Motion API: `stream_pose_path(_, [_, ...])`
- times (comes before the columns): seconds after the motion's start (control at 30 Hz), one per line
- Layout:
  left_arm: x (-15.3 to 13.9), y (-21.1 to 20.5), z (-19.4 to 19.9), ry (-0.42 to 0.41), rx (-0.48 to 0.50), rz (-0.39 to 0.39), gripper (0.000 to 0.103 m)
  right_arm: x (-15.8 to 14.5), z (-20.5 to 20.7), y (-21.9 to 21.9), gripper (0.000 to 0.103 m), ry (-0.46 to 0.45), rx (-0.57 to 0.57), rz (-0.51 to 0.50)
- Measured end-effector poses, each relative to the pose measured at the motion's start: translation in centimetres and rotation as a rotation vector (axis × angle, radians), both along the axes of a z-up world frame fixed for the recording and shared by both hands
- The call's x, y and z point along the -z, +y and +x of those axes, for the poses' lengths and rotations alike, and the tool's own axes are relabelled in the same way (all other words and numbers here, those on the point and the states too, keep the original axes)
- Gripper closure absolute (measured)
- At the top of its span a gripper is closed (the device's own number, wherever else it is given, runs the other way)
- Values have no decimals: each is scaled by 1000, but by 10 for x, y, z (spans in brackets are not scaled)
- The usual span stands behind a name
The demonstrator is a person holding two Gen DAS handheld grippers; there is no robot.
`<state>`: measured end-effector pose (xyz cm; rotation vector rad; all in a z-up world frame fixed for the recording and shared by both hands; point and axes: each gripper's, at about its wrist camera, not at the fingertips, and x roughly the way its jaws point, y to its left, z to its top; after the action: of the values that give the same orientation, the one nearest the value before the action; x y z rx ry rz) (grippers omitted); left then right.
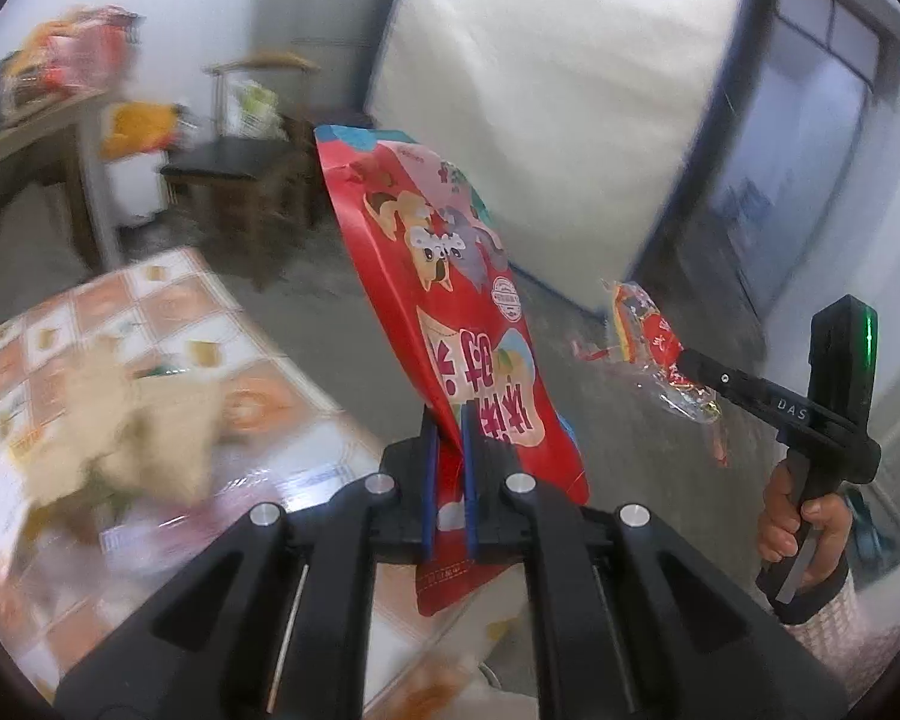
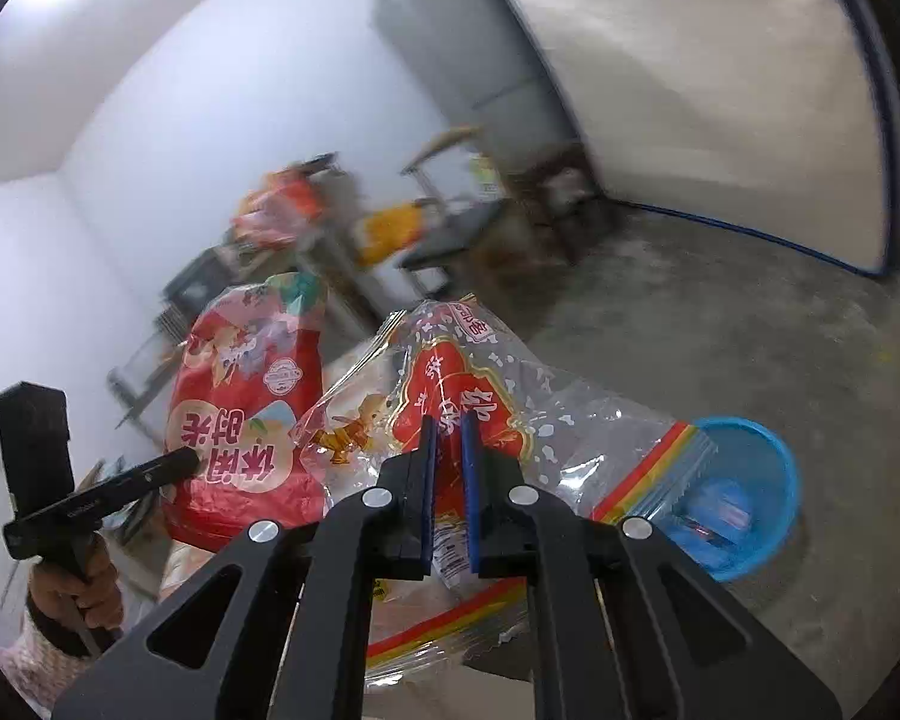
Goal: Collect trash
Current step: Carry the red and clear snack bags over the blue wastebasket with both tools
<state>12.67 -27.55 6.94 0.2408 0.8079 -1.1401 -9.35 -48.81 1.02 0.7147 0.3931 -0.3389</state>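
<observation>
My left gripper (image 1: 448,420) is shut on a red snack bag (image 1: 450,282) with cartoon dogs, held up in the air beside the table. The bag also shows in the right wrist view (image 2: 246,414). My right gripper (image 2: 447,426) is shut on a clear plastic bag (image 2: 510,414) with a red label and a rainbow zip strip. That bag shows in the left wrist view (image 1: 654,354), with the right gripper (image 1: 690,360) to the right of the red bag. A blue waste basket (image 2: 768,516) stands on the floor, to the right and below the clear bag.
A table with a patterned cloth (image 1: 198,312) is at the left, with a crumpled beige wrapper (image 1: 132,426) on it. A white mattress (image 1: 546,102) leans on the wall. Dark stools (image 1: 228,168) and a cluttered side table (image 1: 36,120) stand behind. The floor (image 2: 720,330) is bare concrete.
</observation>
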Motion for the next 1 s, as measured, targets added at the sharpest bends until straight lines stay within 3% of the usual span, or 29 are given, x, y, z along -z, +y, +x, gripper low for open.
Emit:
stream_pose_path(0.3, [83, -166, -14, 80, 188, 262, 97, 94, -19, -81, 95, 214, 220, 101])
stream_pose_path(0.5, [189, -272, -10, 124, 243, 542, 97, 179, 2, -135, 95, 360, 287, 203])
stream_pose_path(0.57, [215, -296, -6, 161, 230, 594, 97, 209, 12, -151, 95, 402, 287, 232])
stream_pose_path(0.67, [252, -330, -8, 153, 227, 666, 97, 243, 24, -165, 95, 440, 286, 273])
stream_pose_path(0.77, [278, -361, -3, 171, 205, 680, 95, 285, 40, -186, 95, 474, 287, 327])
stream_pose_path(0.87, [290, -381, 0, 185, 180, 684, 90, 314, 47, -197, 92, 484, 266, 366])
stream_pose_path(0.9, [290, -377, 2, 181, 172, 684, 81, 323, 51, -200, 90, 493, 266, 377])
stream_pose_path(0.93, [290, -377, 2, 176, 165, 683, 64, 332, 56, -203, 80, 509, 256, 381])
stream_pose_path(0.97, [288, -375, 2, 163, 157, 684, 57, 340, 61, -206, 66, 534, 258, 385])
stream_pose_path(1.0, [285, -372, 1, 155, 153, 676, 55, 346, 61, -207, 61, 543, 263, 385])
